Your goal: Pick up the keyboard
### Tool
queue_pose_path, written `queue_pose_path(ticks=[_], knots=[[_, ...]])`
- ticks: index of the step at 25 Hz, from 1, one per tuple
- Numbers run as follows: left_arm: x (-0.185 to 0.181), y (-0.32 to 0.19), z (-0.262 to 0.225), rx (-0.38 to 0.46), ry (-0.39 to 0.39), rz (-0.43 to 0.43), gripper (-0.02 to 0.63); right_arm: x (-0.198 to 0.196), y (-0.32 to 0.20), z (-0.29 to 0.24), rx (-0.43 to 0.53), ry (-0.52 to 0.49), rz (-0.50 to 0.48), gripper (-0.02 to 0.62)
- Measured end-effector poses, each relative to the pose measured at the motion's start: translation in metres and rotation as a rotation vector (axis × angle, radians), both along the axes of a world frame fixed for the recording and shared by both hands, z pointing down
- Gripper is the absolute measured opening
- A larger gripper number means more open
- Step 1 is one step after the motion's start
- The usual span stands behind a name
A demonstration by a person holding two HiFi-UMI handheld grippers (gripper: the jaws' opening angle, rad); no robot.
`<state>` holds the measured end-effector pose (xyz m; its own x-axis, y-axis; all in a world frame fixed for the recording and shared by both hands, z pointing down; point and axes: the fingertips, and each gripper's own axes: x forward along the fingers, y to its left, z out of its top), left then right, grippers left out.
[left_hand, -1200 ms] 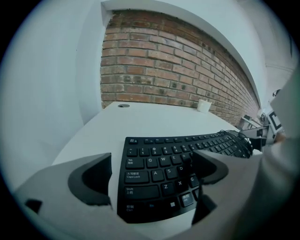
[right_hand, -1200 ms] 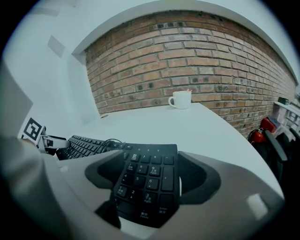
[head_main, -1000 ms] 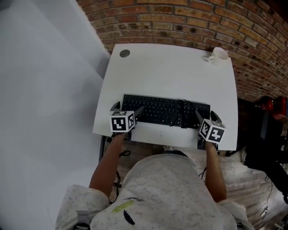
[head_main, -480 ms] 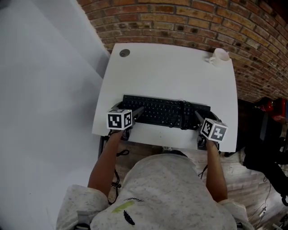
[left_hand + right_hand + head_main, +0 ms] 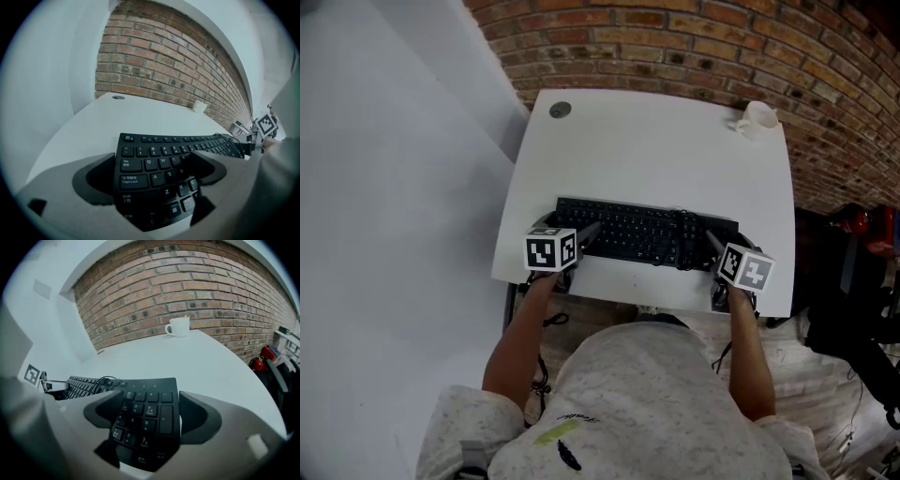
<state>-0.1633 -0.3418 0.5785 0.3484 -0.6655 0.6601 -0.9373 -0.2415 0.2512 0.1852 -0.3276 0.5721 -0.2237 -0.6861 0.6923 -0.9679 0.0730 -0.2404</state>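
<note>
Left gripper [image 5: 152, 164] is closing wide jaws with the keyboard [image 5: 161, 140] between them.

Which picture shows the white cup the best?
The right gripper view: the cup is big and clear against the brick wall. The head view shows the cup small at the table's far right corner. The left gripper view shows just a tiny white blob.

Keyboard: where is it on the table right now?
In the head view the keyboard lies along the table's near edge, its left end between the left gripper's closing jaws, its right end between the right gripper's jaws.
</note>
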Motion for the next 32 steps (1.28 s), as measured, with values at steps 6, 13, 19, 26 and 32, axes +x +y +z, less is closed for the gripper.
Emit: queue_pose_path(ticks=[6, 13, 19, 26, 32], knots=[[-0.002, -0.001, -0.008, 0.036, 0.005, -0.012, 0.495, -0.003, -0.003, -0.009, 0.035, 0.010, -0.004, 0.385], [-0.003, -0.011, -0.051, 0.148, 0.006, -0.015, 0.495, -0.004, -0.015, -0.049, 0.133, 0.006, -0.010, 0.385], [0.000, -0.020, -0.089, 0.245, 0.030, -0.032, 0.495, -0.001, -0.029, -0.094, 0.242, 0.031, -0.028, 0.385], [0.003, -0.028, -0.158, 0.398, 0.031, -0.032, 0.497, 0.001, -0.035, -0.159, 0.385, 0.028, -0.027, 0.385], [0.019, -0.032, -0.223, 0.501, 0.019, -0.035, 0.496, 0.016, -0.040, -0.218, 0.477, 0.014, -0.030, 0.385]])
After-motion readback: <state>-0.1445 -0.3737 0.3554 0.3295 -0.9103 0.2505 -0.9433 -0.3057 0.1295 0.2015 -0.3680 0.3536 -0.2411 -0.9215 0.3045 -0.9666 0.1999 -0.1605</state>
